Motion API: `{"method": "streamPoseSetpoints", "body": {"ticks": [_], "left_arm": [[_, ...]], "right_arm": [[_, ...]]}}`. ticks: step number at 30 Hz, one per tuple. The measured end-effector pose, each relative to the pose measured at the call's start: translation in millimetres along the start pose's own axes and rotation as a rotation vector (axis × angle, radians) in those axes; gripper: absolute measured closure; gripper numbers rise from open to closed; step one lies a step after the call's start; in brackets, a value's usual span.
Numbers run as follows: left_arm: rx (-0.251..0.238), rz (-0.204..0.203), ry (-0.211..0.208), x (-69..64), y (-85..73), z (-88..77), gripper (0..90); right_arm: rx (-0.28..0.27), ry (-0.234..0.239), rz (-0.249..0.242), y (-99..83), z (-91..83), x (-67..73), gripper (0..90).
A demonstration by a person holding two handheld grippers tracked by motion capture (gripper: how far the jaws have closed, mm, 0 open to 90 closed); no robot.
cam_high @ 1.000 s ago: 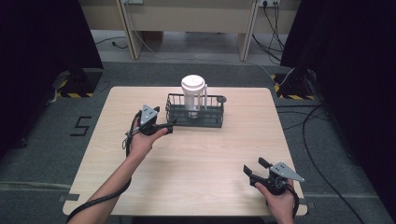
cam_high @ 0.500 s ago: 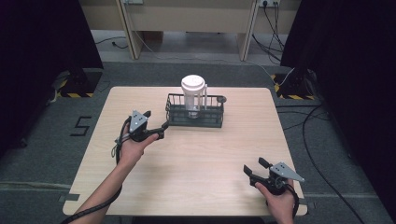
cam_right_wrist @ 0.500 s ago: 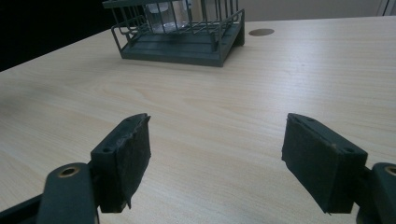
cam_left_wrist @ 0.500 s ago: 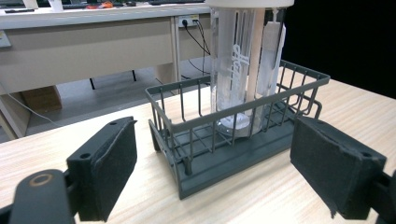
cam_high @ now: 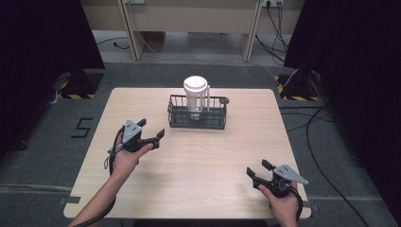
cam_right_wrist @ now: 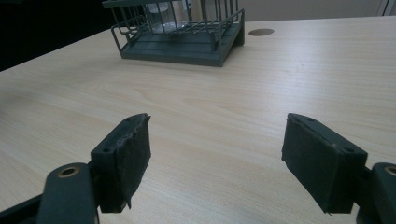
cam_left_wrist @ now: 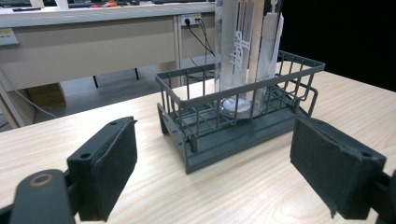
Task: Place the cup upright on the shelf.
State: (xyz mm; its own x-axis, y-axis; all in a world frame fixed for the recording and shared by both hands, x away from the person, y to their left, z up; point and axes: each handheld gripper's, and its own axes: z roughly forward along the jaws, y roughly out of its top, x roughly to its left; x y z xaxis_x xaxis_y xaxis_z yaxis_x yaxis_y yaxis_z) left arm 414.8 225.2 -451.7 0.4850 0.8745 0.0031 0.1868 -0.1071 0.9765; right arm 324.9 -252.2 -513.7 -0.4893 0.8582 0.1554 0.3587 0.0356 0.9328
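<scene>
Left hand-held gripper point(cam_high: 152, 133) farther from basket point(cam_high: 197, 118)

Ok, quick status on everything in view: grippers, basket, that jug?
Left gripper: open, empty, near the basket's left end, not touching.
Right gripper: open, empty, over the table's near right.
Basket: upright on the table.
Jug: upright in the basket, lid on.

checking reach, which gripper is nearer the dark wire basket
Left. The left gripper sits just off the dark wire basket on its left side; the right gripper is at the table's near right corner, well away.
</scene>
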Motion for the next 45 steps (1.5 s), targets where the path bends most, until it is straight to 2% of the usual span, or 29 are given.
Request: {"method": "streamPoseSetpoints", "body": {"ticks": [24, 45], "left_arm": [[0.023, -0.023, 0.058, 22.2, -31.6, -44.4, 14.6], [0.052, -0.076, 0.128, 39.8, -66.2, -68.8, 15.0]], "right_arm": [[0.002, -0.004, -0.005, -0.1, -0.1, 0.3, 24.3], [0.003, -0.007, -0.001, 0.0, -0.1, 0.1, 24.3]]}}
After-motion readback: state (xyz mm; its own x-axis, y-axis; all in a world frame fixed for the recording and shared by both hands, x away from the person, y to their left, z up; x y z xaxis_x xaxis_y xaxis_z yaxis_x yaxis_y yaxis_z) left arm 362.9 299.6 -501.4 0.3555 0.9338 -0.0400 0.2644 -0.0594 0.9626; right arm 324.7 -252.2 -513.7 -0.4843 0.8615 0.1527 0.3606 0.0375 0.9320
